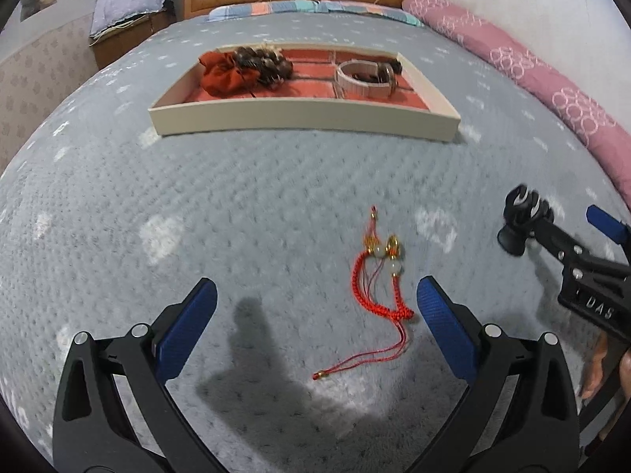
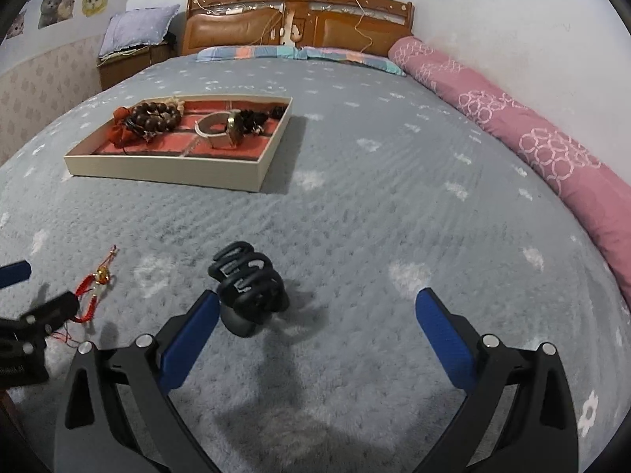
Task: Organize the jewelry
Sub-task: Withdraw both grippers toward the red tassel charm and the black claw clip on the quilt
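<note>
A red braided cord bracelet (image 1: 380, 276) with gold and pale beads lies on the grey bedspread, just ahead of my left gripper (image 1: 317, 295), which is open and hovers close over it. The same bracelet (image 2: 92, 289) shows at the left of the right wrist view. A black hair claw clip (image 2: 248, 287) rests on the bedspread against the left finger of my open right gripper (image 2: 317, 303); the clip (image 1: 522, 218) also appears at the right of the left wrist view. A cream tray (image 1: 303, 120) with a red lining holds a red pouch, wooden beads and a pink-strapped watch.
The tray (image 2: 165, 171) sits farther up the bed. A rolled pink quilt (image 2: 532, 138) runs along the right wall. A wooden headboard (image 2: 299, 23) and striped pillows are at the far end. A nightstand (image 1: 126, 35) with a cushion stands at the back left.
</note>
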Available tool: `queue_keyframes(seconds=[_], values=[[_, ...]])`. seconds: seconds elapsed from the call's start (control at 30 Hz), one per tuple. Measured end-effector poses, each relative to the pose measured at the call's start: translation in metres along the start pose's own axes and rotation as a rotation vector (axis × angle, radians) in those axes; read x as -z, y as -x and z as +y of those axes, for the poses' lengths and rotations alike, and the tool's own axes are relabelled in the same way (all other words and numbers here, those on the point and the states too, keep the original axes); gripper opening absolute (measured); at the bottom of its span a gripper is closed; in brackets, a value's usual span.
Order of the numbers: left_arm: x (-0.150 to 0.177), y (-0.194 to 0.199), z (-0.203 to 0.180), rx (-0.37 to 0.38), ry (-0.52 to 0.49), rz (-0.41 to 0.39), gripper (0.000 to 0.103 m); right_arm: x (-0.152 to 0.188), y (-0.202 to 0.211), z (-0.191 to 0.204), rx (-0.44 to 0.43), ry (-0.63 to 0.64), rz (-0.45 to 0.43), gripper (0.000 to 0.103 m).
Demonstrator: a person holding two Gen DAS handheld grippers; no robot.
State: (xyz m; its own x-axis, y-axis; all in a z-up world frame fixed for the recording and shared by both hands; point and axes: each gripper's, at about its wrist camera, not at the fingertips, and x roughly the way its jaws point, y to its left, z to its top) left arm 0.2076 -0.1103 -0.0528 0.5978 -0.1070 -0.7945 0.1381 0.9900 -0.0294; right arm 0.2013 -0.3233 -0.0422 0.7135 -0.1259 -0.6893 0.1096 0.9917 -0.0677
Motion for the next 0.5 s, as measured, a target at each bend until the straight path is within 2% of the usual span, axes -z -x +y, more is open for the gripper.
queue_keyframes(seconds=[0.13,0.27,0.33,0.47,0.5], values=[[-0.001,-0.009,-0.005,-0.007,-0.016,0.017,0.098,-0.001,-0.008,0.001,-0.019,0.004,0.022,0.097],[-0.006,-0.017,-0.006,0.023,-0.007,0.035,0.097,-0.005,-0.020,0.007,-0.031,0.018,0.051,0.097],[-0.008,-0.020,-0.005,0.032,-0.001,0.038,0.094,-0.006,-0.024,0.011,-0.034,0.030,0.058,0.097],[-0.009,-0.023,-0.010,0.022,-0.017,0.037,0.080,-0.011,-0.030,0.018,-0.038,0.050,0.061,0.096],[-0.009,-0.023,-0.010,0.020,-0.020,0.035,0.077,-0.012,-0.031,0.018,-0.041,0.053,0.063,0.090]])
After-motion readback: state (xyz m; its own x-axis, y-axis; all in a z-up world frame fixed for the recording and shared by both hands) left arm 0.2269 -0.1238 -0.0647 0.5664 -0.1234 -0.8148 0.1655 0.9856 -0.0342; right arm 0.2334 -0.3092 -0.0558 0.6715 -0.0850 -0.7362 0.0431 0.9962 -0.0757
